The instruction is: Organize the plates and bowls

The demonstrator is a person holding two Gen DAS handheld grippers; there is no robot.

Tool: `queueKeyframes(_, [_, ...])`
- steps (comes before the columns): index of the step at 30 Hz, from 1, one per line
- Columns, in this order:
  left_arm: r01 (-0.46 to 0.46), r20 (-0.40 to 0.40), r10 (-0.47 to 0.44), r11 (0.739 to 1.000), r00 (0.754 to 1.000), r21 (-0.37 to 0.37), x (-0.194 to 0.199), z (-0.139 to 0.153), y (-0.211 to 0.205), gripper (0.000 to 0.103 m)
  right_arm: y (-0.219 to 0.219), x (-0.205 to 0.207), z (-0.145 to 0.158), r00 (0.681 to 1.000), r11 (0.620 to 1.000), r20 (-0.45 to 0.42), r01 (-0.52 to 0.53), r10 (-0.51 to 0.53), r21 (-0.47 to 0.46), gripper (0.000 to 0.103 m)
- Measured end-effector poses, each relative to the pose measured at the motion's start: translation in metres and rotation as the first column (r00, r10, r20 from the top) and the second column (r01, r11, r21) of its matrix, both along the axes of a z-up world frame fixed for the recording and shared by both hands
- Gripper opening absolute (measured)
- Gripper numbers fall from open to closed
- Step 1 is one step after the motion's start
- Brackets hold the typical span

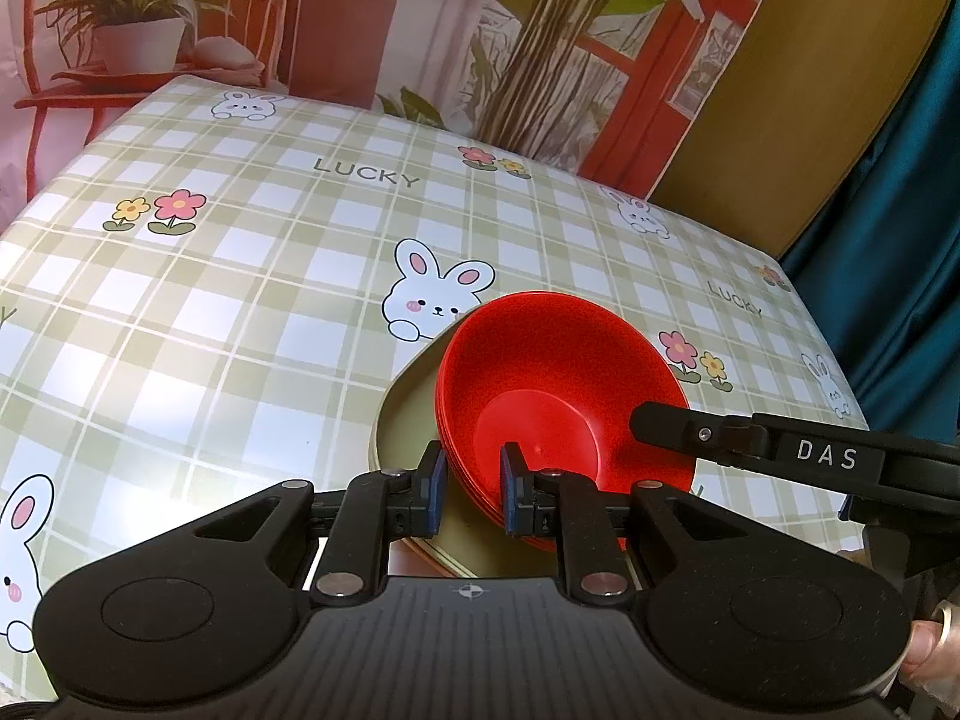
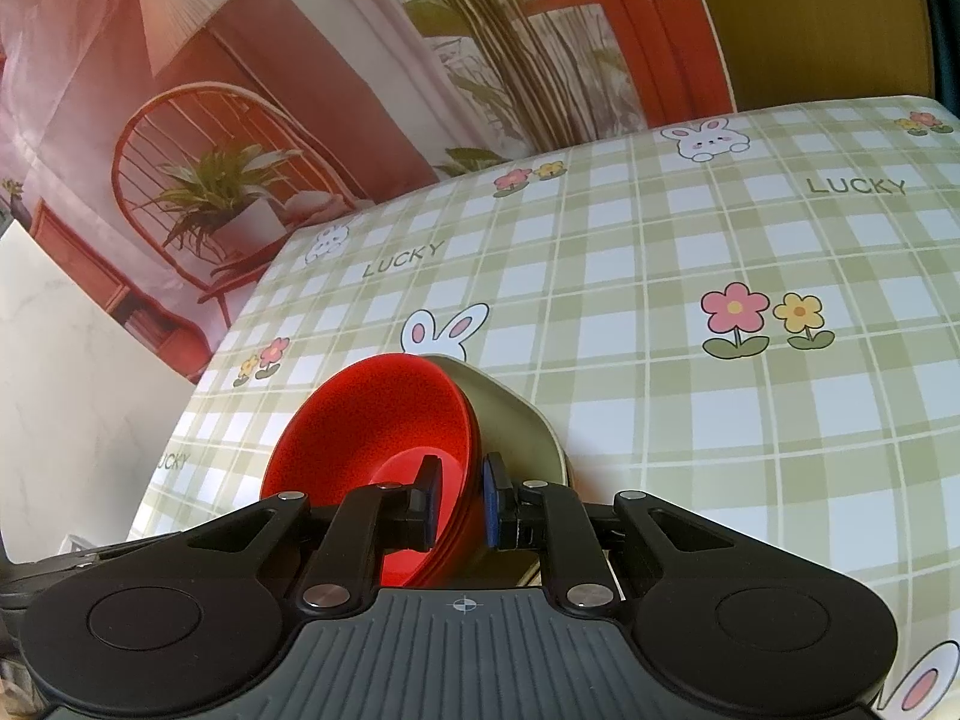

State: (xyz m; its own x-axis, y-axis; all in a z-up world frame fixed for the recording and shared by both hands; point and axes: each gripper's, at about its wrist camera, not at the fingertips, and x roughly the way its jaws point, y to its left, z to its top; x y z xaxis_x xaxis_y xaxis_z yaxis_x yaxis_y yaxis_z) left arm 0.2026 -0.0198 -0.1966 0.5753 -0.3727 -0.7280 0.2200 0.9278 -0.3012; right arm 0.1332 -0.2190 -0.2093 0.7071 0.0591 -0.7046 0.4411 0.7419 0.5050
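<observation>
I've got both grippers – left (image 1: 472, 489), right (image 2: 460, 498) – pinching the rim of the stacked red bowls (image 1: 561, 396), which sit in the olive plate (image 1: 408, 420).

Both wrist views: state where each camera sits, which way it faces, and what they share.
Left wrist: on the left gripper, facing forward over its fingers at the red bowls on the beige plate; the right gripper and a thumb show at right.
Right wrist: on the right gripper, facing the same bowls from their other side.
Shared: bowls, plate, checked tablecloth.
</observation>
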Motion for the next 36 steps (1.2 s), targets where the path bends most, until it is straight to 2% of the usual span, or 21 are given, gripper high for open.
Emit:
queueKeyframes(4, [0.000, -0.001, 0.000, 1.000, 1.000, 0.001, 0.000, 0.000, 0.000, 0.019, 0.000, 0.000, 0.001, 1.000, 1.000, 0.000, -0.001, 0.001, 0.000, 0.015])
queueKeyframes(6, [0.004, -0.006, -0.004, 1.000, 1.000, -0.001, 0.001, 0.000, 0.001, 0.024, 0.000, 0.000, 0.001, 1.000, 1.000, 0.006, -0.002, 0.002, -0.001, 0.018])
queueKeyframes(8, [0.009, -0.008, -0.010, 1.000, 1.000, -0.013, 0.001, 0.000, 0.001, 0.040, 0.000, 0.000, 0.004, 1.000, 1.000, 0.013, -0.004, 0.004, -0.013, 0.021])
queueKeyframes(9, [0.008, -0.003, -0.008, 1.000, 1.000, -0.014, 0.001, 0.001, 0.001, 0.041, 0.001, -0.001, 0.006, 1.000, 1.000, 0.017, -0.004, 0.005, -0.024, 0.021])
queueKeyframes(19, [-0.010, 0.046, 0.011, 1.000, 0.999, -0.018, 0.001, 0.013, 0.008, 0.046, -0.002, -0.003, 0.023, 0.999, 0.997, 0.045, 0.005, -0.001, -0.072, 0.026])
queueKeyframes(24, [-0.024, 0.098, 0.024, 1.000, 0.995, -0.001, 0.001, 0.027, 0.010, 0.047, -0.007, -0.005, 0.038, 0.998, 0.991, 0.064, 0.011, -0.003, -0.131, 0.031])
queueKeyframes(27, [-0.031, 0.138, 0.030, 1.000, 0.990, 0.005, -0.001, 0.039, 0.013, 0.050, -0.011, -0.008, 0.051, 0.997, 0.984, 0.079, 0.019, -0.005, -0.180, 0.033])
queueKeyframes(29, [-0.034, 0.174, 0.035, 0.999, 0.984, -0.009, -0.003, 0.049, 0.015, 0.058, -0.015, -0.011, 0.061, 0.996, 0.978, 0.093, 0.026, -0.006, -0.208, 0.039])
queueKeyframes(31, [-0.034, 0.212, 0.038, 0.999, 0.977, -0.019, -0.006, 0.059, 0.018, 0.062, -0.018, -0.014, 0.072, 0.994, 0.970, 0.110, 0.039, -0.012, -0.242, 0.050])
queueKeyframes(32, [-0.035, 0.233, 0.039, 0.999, 0.972, -0.021, -0.008, 0.065, 0.019, 0.064, -0.020, -0.016, 0.078, 0.993, 0.966, 0.116, 0.044, -0.015, -0.255, 0.052])
queueKeyframes(36, [-0.047, 0.285, 0.055, 0.998, 0.957, -0.036, -0.017, 0.087, 0.021, 0.066, -0.026, -0.025, 0.104, 0.987, 0.950, 0.158, 0.071, -0.023, -0.303, 0.064])
